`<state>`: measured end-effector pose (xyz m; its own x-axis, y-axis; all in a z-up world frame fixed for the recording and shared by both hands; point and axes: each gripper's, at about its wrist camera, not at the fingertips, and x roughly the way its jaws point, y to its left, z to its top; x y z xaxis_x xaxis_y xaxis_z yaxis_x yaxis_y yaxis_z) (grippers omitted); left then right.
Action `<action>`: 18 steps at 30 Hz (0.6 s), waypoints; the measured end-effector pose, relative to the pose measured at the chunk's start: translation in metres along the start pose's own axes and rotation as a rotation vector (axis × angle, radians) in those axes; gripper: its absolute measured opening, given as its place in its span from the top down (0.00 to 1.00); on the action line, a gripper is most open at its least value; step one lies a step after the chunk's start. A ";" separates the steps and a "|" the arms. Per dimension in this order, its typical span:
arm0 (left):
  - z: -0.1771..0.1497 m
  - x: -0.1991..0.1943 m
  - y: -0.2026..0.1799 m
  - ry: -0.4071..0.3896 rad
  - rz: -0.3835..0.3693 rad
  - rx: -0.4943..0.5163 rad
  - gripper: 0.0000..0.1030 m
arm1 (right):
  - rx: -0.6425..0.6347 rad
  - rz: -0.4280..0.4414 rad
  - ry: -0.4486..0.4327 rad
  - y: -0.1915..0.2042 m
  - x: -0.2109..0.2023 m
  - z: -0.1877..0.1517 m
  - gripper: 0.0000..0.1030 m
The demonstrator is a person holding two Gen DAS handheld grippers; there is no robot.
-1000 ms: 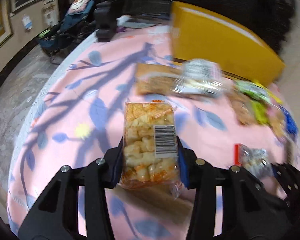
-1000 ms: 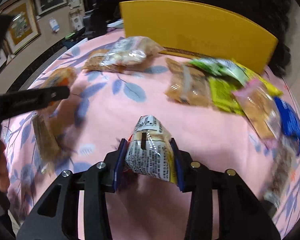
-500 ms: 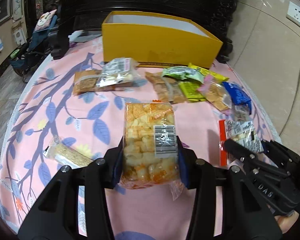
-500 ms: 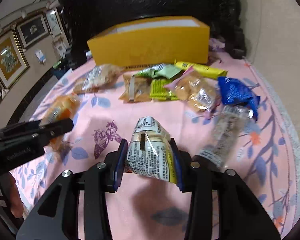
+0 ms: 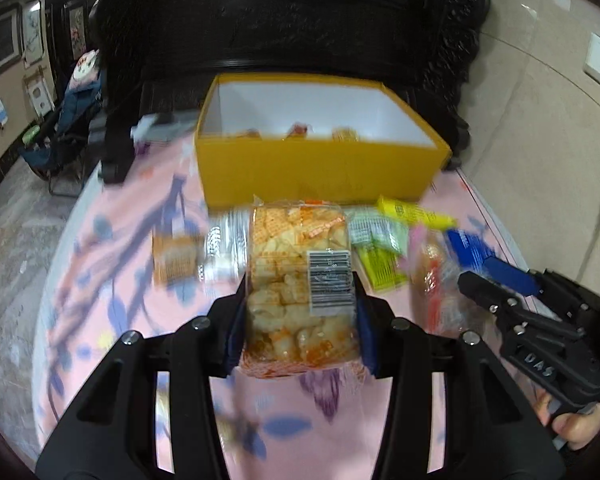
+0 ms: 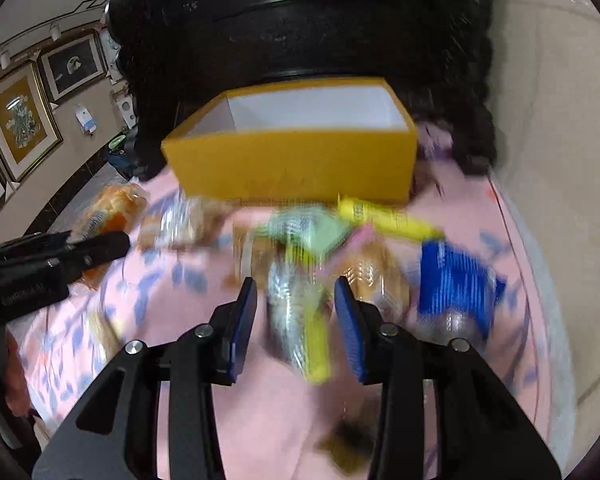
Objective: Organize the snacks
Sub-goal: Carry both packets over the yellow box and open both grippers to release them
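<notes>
Clamped at six o'clock in the left wrist view: left claw gripping a clear cracker pack, pressed on both long sides, barcode up. Keep that squeeze firm but no harder, to spare the crackers. Carry high enough to clear the near wall of the yellow box at twelve o'clock, then let go over its white floor. At six o'clock in the right wrist view: right claw straddling a crinkly printed packet, smeared by blur, seemingly with slivers of gap at both pads. Cannot tell whether truly gripped or merely hanging loose, so better to confirm the hold before travelling on. Pass above the loose snacks on the pink bench between claws and box: green packet at twelve o'clock, yellow stick at one, blue pack at three. Inside the box, only the tips of a few wrappers peeking over the front wall, everything below them hidden. Lettering on all wrappers lost to blur.
</notes>
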<state>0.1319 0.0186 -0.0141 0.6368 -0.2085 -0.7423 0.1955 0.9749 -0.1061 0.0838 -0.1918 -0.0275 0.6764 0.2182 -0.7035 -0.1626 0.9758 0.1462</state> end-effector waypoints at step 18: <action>0.079 0.044 0.009 -0.046 -0.012 0.020 0.55 | -0.051 0.061 0.348 0.001 0.086 -0.021 0.54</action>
<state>0.2209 0.0125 0.0048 0.6676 -0.2240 -0.7101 0.2179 0.9707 -0.1014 0.1270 -0.1722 -0.1026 0.3802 0.2488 -0.8908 -0.2369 0.9572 0.1662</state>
